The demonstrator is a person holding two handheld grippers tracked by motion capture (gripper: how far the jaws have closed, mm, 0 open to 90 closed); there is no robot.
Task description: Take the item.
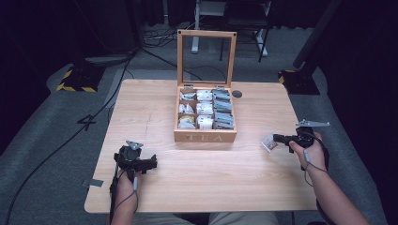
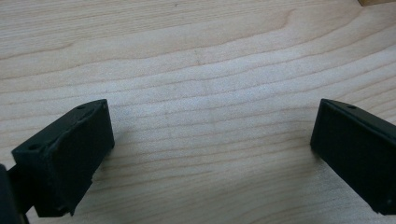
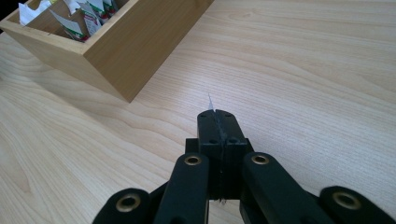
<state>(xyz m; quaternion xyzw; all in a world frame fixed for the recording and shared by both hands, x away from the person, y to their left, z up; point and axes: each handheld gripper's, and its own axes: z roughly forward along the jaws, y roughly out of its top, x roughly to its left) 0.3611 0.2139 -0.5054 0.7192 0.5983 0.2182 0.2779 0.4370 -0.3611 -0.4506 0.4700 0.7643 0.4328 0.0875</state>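
A wooden tea box (image 1: 205, 136) marked TEA stands open at the table's middle, its glass lid (image 1: 206, 58) upright, and its compartments hold several tea bags (image 1: 204, 109). My right gripper (image 1: 275, 139) is to the right of the box, shut on a small tea bag (image 1: 269, 144) that hangs just above the table. In the right gripper view the jaws are pressed together (image 3: 216, 113) with a thin edge of the tea bag (image 3: 210, 101) sticking out, and the box's corner (image 3: 122, 51) lies ahead to the left. My left gripper (image 1: 151, 163) rests open near the front left, over bare wood (image 2: 210, 135).
The table (image 1: 141, 108) is light wood, with a small dark round disc (image 1: 237, 93) just right of the box's back corner. Cables (image 1: 94, 117) run over the grey floor to the left. A yellow-black striped base (image 1: 75, 79) stands back left.
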